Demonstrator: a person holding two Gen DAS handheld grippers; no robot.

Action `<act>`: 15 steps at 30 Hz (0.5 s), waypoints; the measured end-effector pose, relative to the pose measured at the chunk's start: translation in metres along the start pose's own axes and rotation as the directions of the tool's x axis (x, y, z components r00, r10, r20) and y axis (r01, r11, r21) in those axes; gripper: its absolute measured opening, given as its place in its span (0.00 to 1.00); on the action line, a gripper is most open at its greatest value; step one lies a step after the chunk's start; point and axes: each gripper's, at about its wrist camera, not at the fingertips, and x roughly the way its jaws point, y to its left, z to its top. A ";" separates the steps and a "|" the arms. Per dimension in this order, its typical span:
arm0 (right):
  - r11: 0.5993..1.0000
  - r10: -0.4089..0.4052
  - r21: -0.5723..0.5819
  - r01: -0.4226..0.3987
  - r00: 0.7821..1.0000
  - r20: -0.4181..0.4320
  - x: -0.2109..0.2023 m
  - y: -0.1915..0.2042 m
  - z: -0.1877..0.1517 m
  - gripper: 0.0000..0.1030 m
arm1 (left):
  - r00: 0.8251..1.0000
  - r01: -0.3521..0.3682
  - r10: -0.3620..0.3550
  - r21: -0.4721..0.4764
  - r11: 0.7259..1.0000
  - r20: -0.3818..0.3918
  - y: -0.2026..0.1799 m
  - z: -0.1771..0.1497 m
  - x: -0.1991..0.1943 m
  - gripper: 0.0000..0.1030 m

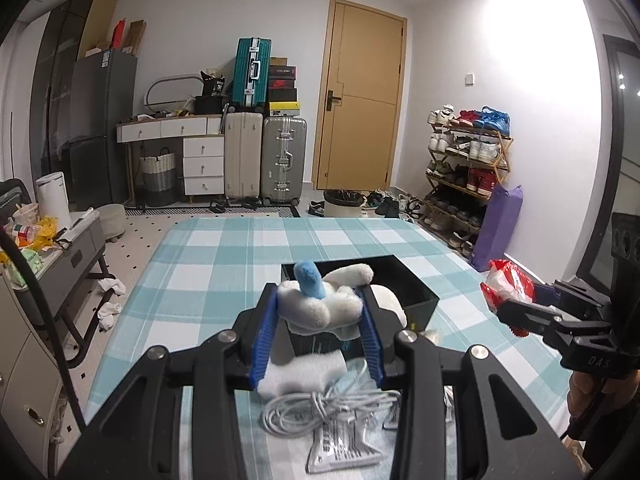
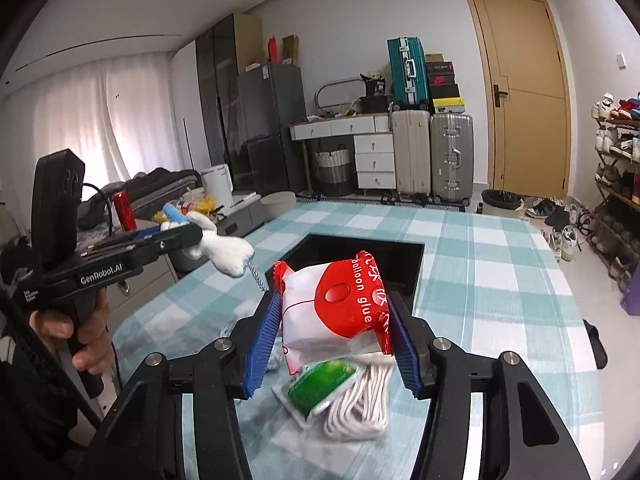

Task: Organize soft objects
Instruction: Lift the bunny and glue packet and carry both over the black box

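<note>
My left gripper (image 1: 320,312) is shut on a white plush toy (image 1: 324,304) with a blue ear, held above the table near a black open box (image 1: 408,284). The toy also shows in the right wrist view (image 2: 224,250). My right gripper (image 2: 334,320) is shut on a red and white balloon glue packet (image 2: 340,304), held just in front of the black box (image 2: 360,252). The packet also shows in the left wrist view (image 1: 508,284).
On the teal checked tablecloth (image 1: 224,256) lie a coiled white cable (image 1: 320,408), a white foam block (image 1: 304,372), a clear sachet (image 1: 344,444), a green sachet (image 2: 320,384) and a white cord bundle (image 2: 360,400). Suitcases (image 1: 264,160) and a shoe rack (image 1: 468,168) stand behind.
</note>
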 end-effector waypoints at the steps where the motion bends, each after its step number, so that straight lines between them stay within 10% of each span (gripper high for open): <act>1: 1.000 0.001 0.004 -0.001 1.000 0.003 0.002 -0.001 0.004 0.52 | 1.000 -0.006 0.006 0.003 1.000 0.002 0.000 0.002 0.002 0.36; 15: 0.999 0.035 0.026 -0.035 0.999 0.008 0.038 -0.021 0.046 0.52 | 1.000 -0.026 0.026 0.005 1.000 -0.010 0.004 0.022 0.040 0.36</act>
